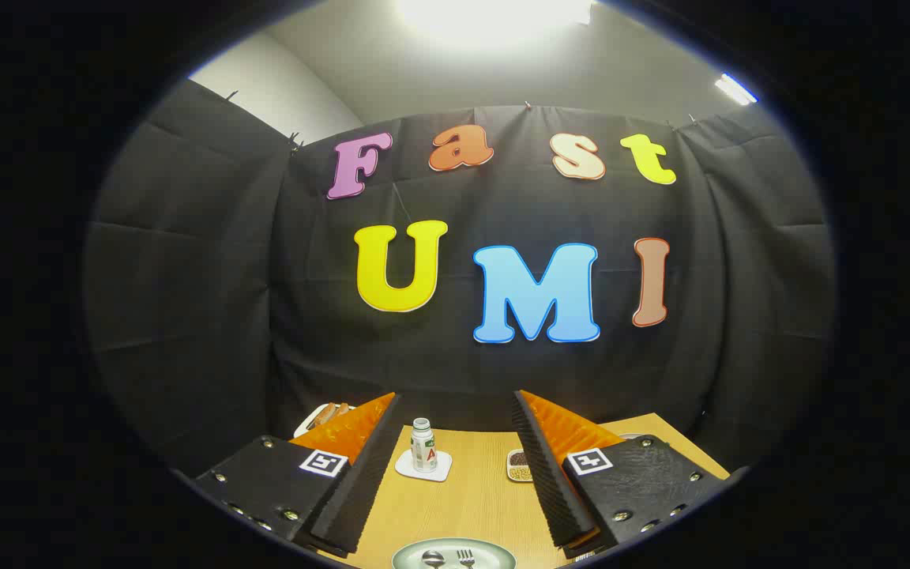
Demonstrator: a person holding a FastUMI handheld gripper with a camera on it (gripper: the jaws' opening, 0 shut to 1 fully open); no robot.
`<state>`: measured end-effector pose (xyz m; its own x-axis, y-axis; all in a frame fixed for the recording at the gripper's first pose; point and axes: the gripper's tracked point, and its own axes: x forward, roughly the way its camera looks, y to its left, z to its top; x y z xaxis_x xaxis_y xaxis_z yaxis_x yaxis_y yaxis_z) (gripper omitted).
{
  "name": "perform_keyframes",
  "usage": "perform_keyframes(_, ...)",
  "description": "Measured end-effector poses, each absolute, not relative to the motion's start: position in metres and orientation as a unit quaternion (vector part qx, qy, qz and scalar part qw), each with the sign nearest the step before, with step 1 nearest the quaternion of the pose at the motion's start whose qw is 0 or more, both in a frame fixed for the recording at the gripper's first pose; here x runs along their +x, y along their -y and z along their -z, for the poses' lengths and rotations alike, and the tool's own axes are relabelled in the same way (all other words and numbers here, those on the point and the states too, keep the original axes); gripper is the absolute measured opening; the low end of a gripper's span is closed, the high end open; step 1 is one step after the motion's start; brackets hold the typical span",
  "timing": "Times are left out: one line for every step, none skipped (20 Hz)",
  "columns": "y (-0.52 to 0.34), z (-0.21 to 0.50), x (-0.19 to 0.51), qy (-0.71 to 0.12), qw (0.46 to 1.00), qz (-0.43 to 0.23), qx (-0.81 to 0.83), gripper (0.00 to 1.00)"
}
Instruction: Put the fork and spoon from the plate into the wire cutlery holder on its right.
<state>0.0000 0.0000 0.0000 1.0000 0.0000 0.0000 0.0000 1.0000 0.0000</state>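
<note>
The hand-held gripper (pixel 455 442) hangs above the table (pixel 471 498) with its fingers spread wide, grasping and touching nothing. At 6 o'clock, between and below the fingers, the plate (pixel 494 553) carries the spoon (pixel 432 559) on the left and the fork (pixel 466 558) just beside it. Ahead at 12 o'clock a bottle (pixel 423 445) stands on a white coaster (pixel 441 469); a small dish (pixel 518 465) sits toward 1 o'clock.

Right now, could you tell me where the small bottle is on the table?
In the gripper view, the small bottle stands upright on a white coaster, beyond the open gripper, nearer its left finger and across the table from the plate.
</note>
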Motion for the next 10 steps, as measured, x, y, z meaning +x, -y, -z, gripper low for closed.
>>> perform_keyframes(0.0001,0.0005,0.0001,-0.002,1.000,0.000,0.001,0.86)
perform_keyframes(0.0006,0.0013,0.0003,-0.003,1.000,0.000,0.001,0.86)
perform_keyframes(0.0003,0.0009,0.0005,-0.004,1.000,-0.001,0.001,0.86)
perform_keyframes(0.0003,0.0018,0.0007,-0.006,1.000,-0.001,0.001,0.86)
perform_keyframes(0.0003,0.0014,0.0006,-0.007,1.000,-0.001,0.001,0.86)
perform_keyframes(0.0006,0.0025,0.0006,-0.008,1.000,-0.001,0.002,0.86)
perform_keyframes(0.0005,0.0027,0.0003,-0.009,1.000,0.000,0.002,0.86)
perform_keyframes(0.0010,0.0039,0.0008,-0.011,1.000,0.001,0.002,0.86)
perform_keyframes(0.0006,0.0035,0.0004,-0.012,1.000,0.000,0.003,0.86)
perform_keyframes(0.0007,0.0047,0.0005,-0.013,1.000,0.000,0.003,0.86)
